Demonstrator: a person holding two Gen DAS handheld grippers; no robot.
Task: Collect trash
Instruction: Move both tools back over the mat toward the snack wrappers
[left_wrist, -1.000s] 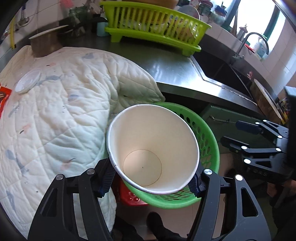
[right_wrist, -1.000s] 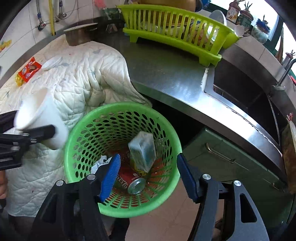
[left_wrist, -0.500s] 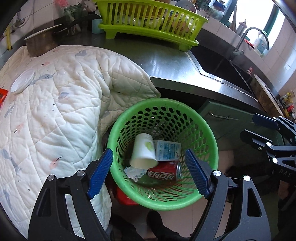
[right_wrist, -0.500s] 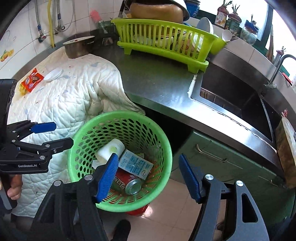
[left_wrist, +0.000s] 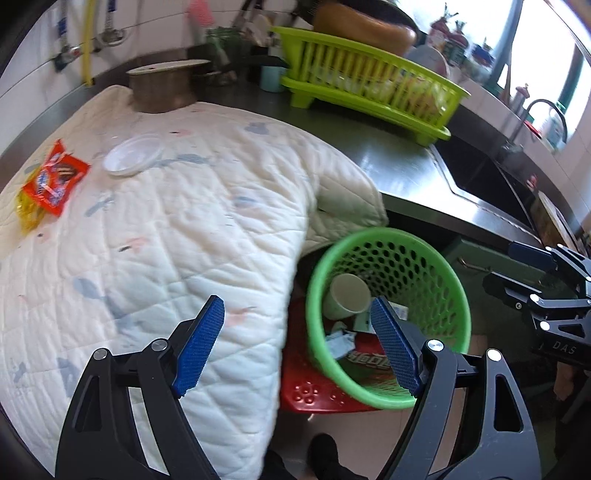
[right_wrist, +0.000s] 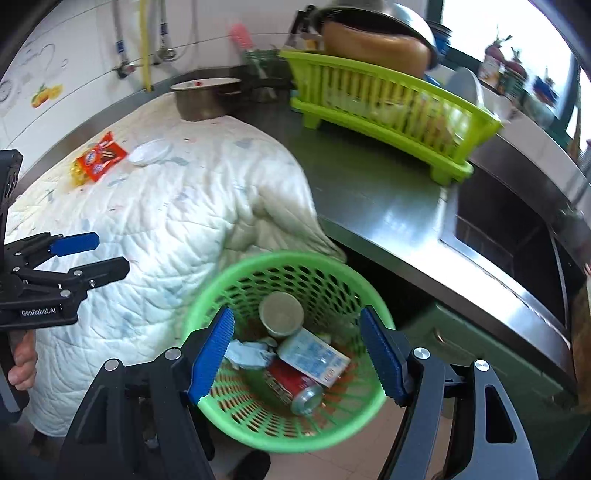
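Both grippers – left (left_wrist: 295, 343) and right (right_wrist: 297, 354) – stood open and empty. A paper cup (right_wrist: 281, 314) lay inside the green basket (right_wrist: 236, 428). Likely next – reaching for the red snack wrapper (left_wrist: 53, 181) and plastic lid (left_wrist: 133, 158) on the quilt (left_wrist: 177, 229).

Daylight pours in from the window (left_wrist: 546, 55) at upper right, blown out to white there and glinting off the steel counter (right_wrist: 388, 199) below it, while motion blur smears the dish rack (right_wrist: 388, 107) beside it and fisheye bending with dark corners frames both views.
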